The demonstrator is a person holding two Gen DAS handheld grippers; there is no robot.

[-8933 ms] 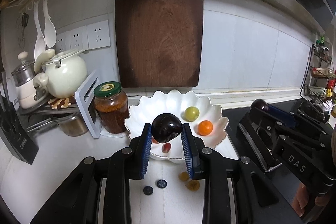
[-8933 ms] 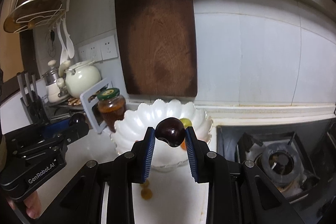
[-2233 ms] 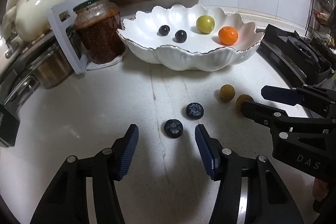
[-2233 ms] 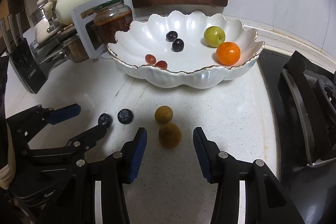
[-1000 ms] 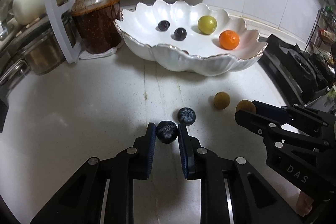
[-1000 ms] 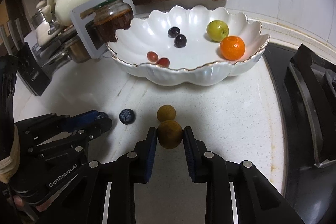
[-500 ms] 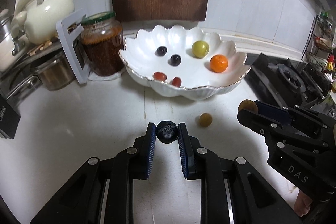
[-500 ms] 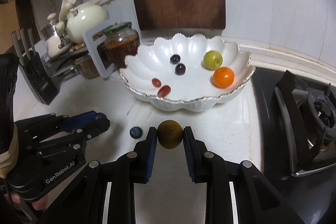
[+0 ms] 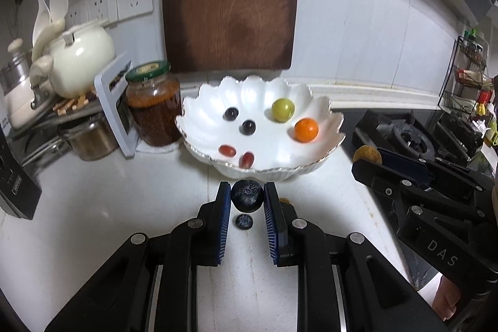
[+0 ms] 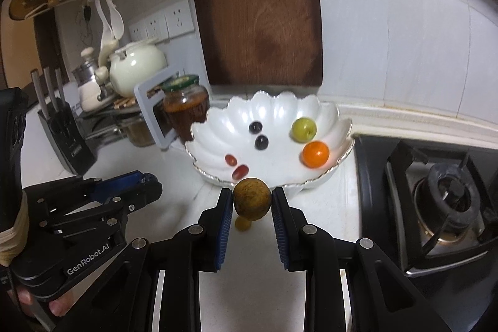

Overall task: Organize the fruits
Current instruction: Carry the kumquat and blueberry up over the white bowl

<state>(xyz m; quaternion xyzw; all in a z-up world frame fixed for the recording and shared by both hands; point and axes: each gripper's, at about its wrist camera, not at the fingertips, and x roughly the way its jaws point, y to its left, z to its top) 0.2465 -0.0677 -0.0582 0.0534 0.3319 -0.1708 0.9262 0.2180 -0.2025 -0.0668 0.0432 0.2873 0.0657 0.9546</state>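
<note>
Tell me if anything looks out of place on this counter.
Two loose fruits lie on the counter outside the bowl: a blueberry and a small brown fruit. Nothing looks spilled or damaged.

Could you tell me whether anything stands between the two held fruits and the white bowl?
Nothing visible does. The left gripper holds a blueberry and the right gripper a brown fruit, both off the counter just in front of the bowl. Only its scalloped rim lies ahead, and its middle is free.
</note>
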